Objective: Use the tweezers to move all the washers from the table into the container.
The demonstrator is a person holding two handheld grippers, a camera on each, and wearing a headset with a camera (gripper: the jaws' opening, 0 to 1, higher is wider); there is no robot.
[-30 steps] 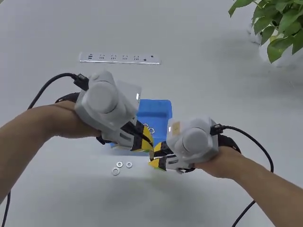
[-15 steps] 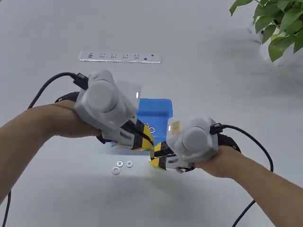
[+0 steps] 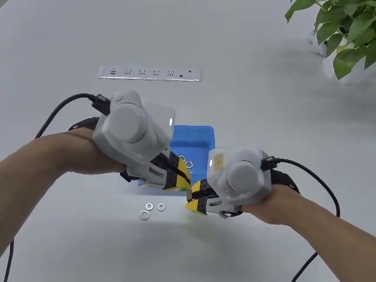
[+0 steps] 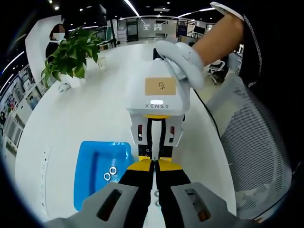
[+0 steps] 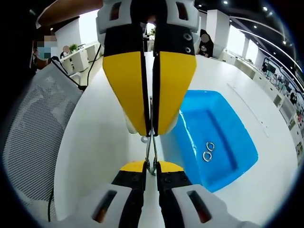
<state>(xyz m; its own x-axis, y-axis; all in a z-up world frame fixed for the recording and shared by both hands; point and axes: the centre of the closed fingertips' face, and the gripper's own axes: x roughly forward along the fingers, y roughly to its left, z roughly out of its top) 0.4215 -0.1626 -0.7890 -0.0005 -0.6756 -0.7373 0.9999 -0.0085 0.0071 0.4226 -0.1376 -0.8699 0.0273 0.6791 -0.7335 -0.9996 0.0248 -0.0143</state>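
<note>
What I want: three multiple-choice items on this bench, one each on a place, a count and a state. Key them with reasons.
1. Where do the loose washers lie?
A. On the table, on the person's side of the container.
B. On the table beyond the container.
C. Balanced on its rim.

2. How many washers lie inside the container?
A. None.
B. Two.
C. Five.

3. How are the tweezers?
A. Flat on the table.
B. Standing in the container.
C. Gripped by the left tool and the right tool.

A: the head view shows them nearer the person than the blue container.
B: two rings rest on its floor.
C: both tools' jaws are shut on them.
</note>
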